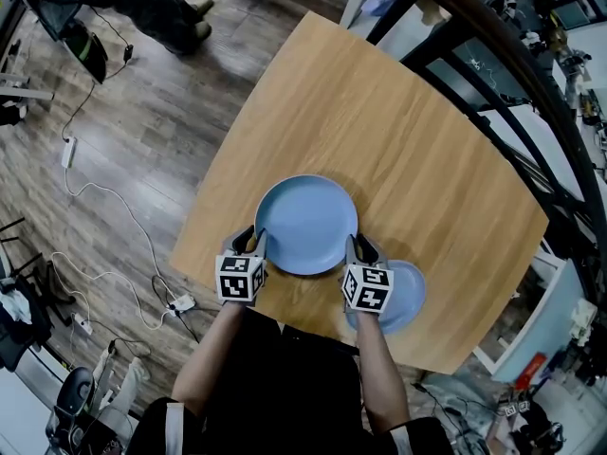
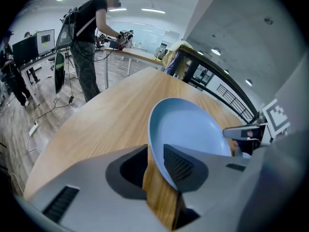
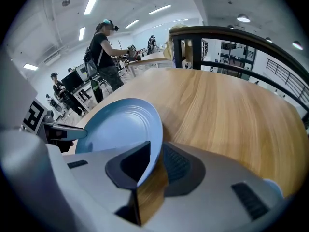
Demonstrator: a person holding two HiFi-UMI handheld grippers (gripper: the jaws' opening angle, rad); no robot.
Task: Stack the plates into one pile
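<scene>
A light-blue plate (image 1: 305,224) lies on the round wooden table (image 1: 427,150) right in front of me, between both grippers. My left gripper (image 1: 254,245) stands at its left rim. In the left gripper view the rim of the plate (image 2: 193,129) sits between the jaws of the gripper (image 2: 154,167), with bare wood showing between the rim and one pad. My right gripper (image 1: 357,250) stands at the opposite rim. There too the plate (image 3: 120,127) reaches in between the jaws of the gripper (image 3: 154,167), with a gap beside it. A second blue plate (image 1: 406,297) lies at the lower right, partly under the right gripper.
The table's near edge runs just below the grippers. A dark railing (image 1: 512,74) curves along the right side. Cables and a power strip (image 1: 180,303) lie on the wooden floor to the left. A person (image 2: 89,42) stands at a desk beyond the table.
</scene>
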